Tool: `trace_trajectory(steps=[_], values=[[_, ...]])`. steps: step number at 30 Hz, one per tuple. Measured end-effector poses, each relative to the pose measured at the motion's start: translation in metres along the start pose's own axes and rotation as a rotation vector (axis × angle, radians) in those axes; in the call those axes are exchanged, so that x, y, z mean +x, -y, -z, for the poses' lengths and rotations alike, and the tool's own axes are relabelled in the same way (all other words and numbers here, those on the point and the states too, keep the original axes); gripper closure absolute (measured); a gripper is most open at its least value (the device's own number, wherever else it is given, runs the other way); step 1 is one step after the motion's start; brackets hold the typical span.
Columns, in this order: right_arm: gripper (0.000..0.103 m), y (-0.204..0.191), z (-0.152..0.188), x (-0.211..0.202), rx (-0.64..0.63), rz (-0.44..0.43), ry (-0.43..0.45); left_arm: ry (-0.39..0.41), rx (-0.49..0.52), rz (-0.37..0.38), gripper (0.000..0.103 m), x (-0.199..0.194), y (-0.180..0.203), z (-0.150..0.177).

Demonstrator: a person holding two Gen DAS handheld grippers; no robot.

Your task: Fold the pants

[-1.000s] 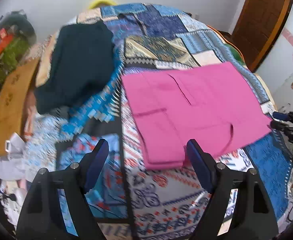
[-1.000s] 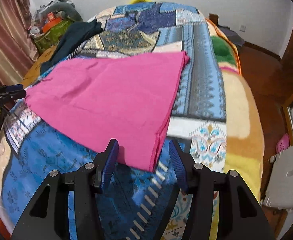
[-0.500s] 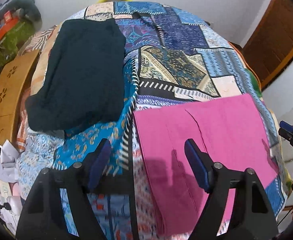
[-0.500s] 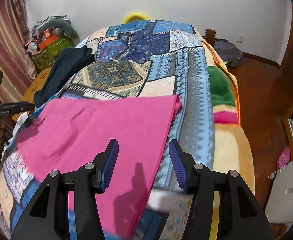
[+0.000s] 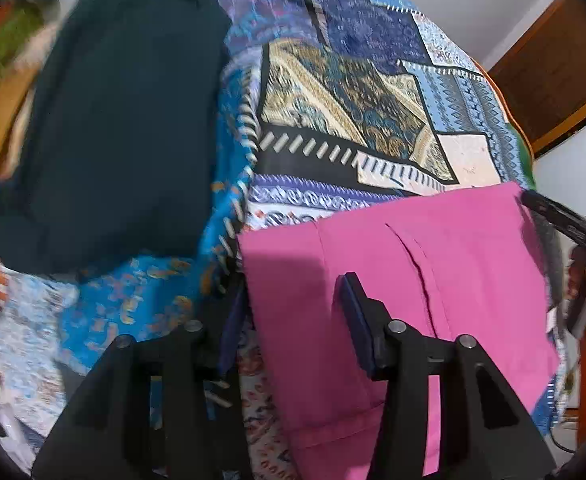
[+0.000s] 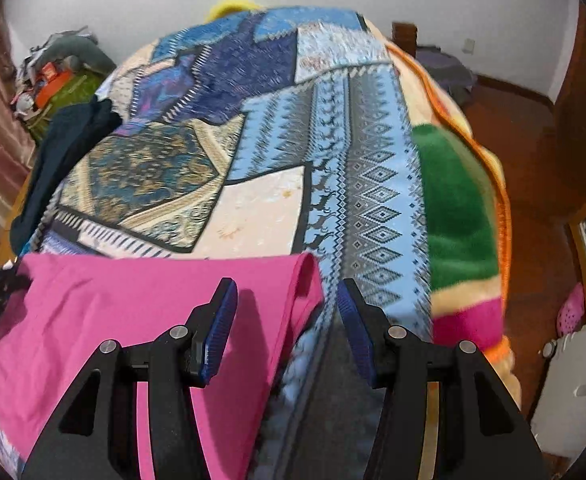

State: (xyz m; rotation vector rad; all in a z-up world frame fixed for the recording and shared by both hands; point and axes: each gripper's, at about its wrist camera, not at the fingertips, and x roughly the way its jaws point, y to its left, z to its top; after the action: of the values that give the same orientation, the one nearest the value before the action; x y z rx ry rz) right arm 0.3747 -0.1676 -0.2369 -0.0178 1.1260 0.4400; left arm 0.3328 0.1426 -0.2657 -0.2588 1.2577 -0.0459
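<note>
The left gripper (image 5: 289, 316) hangs low over the near left corner of the pink pants (image 5: 413, 288), its two fingers spread apart astride the garment's left edge: one finger over the patchwork bedspread (image 5: 353, 120), the other over the pink cloth. Whether either pad touches the fabric cannot be told. The right gripper (image 6: 287, 320) sits over the pants' (image 6: 133, 320) far right corner, its fingers likewise apart, the left one above the pink cloth and the right one above the bedspread (image 6: 333, 140) just beside the folded edge. From the left wrist view the right gripper (image 5: 565, 224) also shows at the right rim, by the pants' far right corner.

There is one pair of pink pants, lying flat on the near part of the bed. One dark garment (image 5: 113, 120) lies well apart on the far left of the bedspread; it appears again at the left in the right wrist view (image 6: 61, 160).
</note>
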Motion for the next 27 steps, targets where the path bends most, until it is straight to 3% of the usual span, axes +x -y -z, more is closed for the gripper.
trace_trajectory(steps=[4,8,9,10,16,20,23,25,27], values=[[0.055,0.000,0.000,0.016,0.005,-0.029,-0.025,0.017,0.024,0.007,0.055,0.001,0.001,0.001],[0.086,-0.009,0.002,0.019,-0.042,-0.017,-0.018,0.050,0.029,-0.012,0.068,-0.005,0.001,0.004],[0.090,-0.012,0.005,0.019,-0.059,-0.008,-0.018,0.066,0.032,-0.041,0.092,-0.008,0.002,0.006],[0.092,-0.012,0.003,0.021,-0.072,0.002,-0.017,0.066,0.036,-0.056,0.100,-0.009,0.002,0.006],[0.097,-0.018,0.007,0.022,-0.141,0.081,0.007,0.060,0.059,-0.097,0.098,-0.009,0.001,0.017],[0.097,-0.024,0.010,0.026,-0.171,0.142,0.018,0.066,0.063,-0.161,0.096,-0.009,0.003,0.021],[0.094,-0.025,0.007,0.024,-0.177,0.146,0.002,0.060,0.067,-0.167,0.093,-0.012,0.003,0.022],[0.081,-0.025,0.005,0.017,-0.157,0.173,-0.005,0.063,0.072,-0.170,0.090,-0.019,0.004,0.024],[0.059,-0.028,0.004,0.004,-0.129,0.169,0.030,0.083,0.089,-0.188,0.085,-0.028,0.007,0.026]])
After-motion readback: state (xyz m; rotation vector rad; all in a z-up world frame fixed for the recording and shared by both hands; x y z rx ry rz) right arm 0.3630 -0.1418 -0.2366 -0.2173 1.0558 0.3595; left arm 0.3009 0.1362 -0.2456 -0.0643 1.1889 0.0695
